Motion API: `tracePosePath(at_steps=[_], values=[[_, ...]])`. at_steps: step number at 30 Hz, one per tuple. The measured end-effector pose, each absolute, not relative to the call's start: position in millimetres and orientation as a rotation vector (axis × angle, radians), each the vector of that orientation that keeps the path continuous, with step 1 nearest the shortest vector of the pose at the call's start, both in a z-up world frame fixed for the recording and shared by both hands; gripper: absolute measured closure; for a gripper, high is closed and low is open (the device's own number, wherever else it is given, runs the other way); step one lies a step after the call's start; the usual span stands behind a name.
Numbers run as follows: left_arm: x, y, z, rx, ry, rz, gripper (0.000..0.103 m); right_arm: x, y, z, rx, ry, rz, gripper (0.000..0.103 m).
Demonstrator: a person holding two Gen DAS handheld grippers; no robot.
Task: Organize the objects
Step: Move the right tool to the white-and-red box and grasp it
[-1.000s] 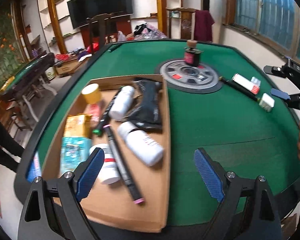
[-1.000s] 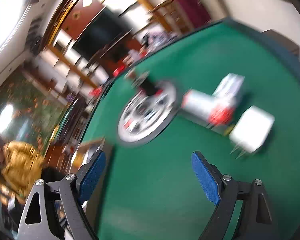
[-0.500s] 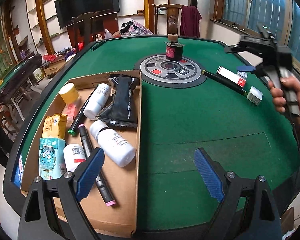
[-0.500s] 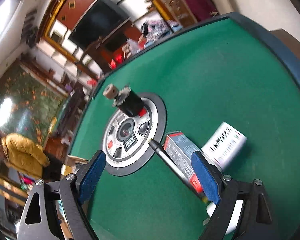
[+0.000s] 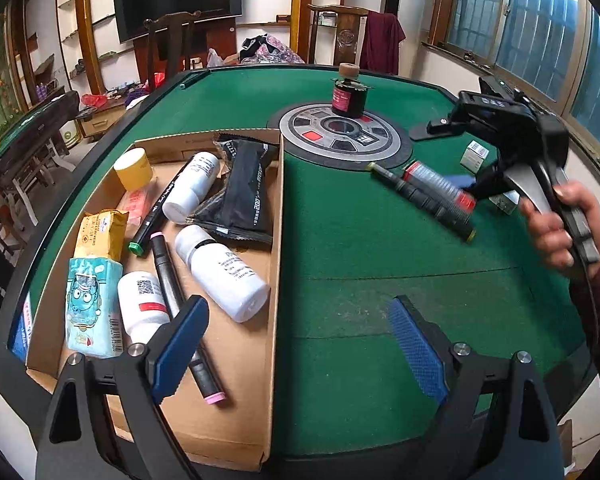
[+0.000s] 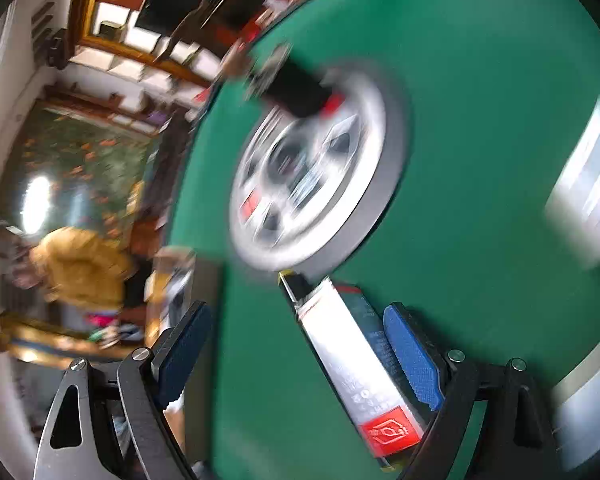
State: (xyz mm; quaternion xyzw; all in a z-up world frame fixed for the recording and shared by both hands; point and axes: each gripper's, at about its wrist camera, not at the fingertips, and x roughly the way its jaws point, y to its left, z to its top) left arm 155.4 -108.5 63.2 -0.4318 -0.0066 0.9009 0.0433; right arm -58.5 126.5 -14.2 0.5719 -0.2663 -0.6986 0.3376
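Observation:
A cardboard tray (image 5: 274, 280) on the green table holds white bottles (image 5: 224, 272), markers, a black pouch (image 5: 244, 196), a yellow-capped jar and packets. My left gripper (image 5: 296, 344) is open and empty, hovering over the tray's right wall near the table's front. A long red-and-white box (image 5: 440, 186) and a black marker (image 5: 420, 200) lie right of the round dial. My right gripper (image 6: 296, 352) is open and low over that box (image 6: 356, 368), which lies between the fingers against the right pad (image 6: 414, 360). The marker tip (image 6: 290, 282) shows beside the box.
A round grey dial plate (image 5: 344, 140) sits mid-table with a small dark bottle (image 5: 348, 96) on it. Two small white boxes (image 5: 476, 154) lie near the right rim. A larger white box (image 6: 592, 184) is blurred at the right of the right wrist view.
My right gripper has dropped and moved in over the red-and-white box, which now lies between its fingers. My left gripper has shifted slightly back; the tray contents are unchanged.

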Motion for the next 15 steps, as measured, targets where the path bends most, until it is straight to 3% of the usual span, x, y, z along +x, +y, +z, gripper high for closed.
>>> tracePosePath(at_steps=[4, 12, 15], values=[[155.0, -109.8, 64.0, -1.318, -0.05, 2.744, 0.012, -32.8, 123.4, 4.4, 1.425, -0.592, -1.957, 0.011], [154.3, -111.8, 61.4, -1.342, -0.159, 2.696, 0.012, 16.1, 84.2, 28.7, 1.333, 0.068, -2.286, 0.012], [154.9, -108.5, 61.0, -1.345, -0.181, 2.672, 0.012, 12.5, 75.9, 14.5, 1.344, 0.212, -2.357, 0.017]])
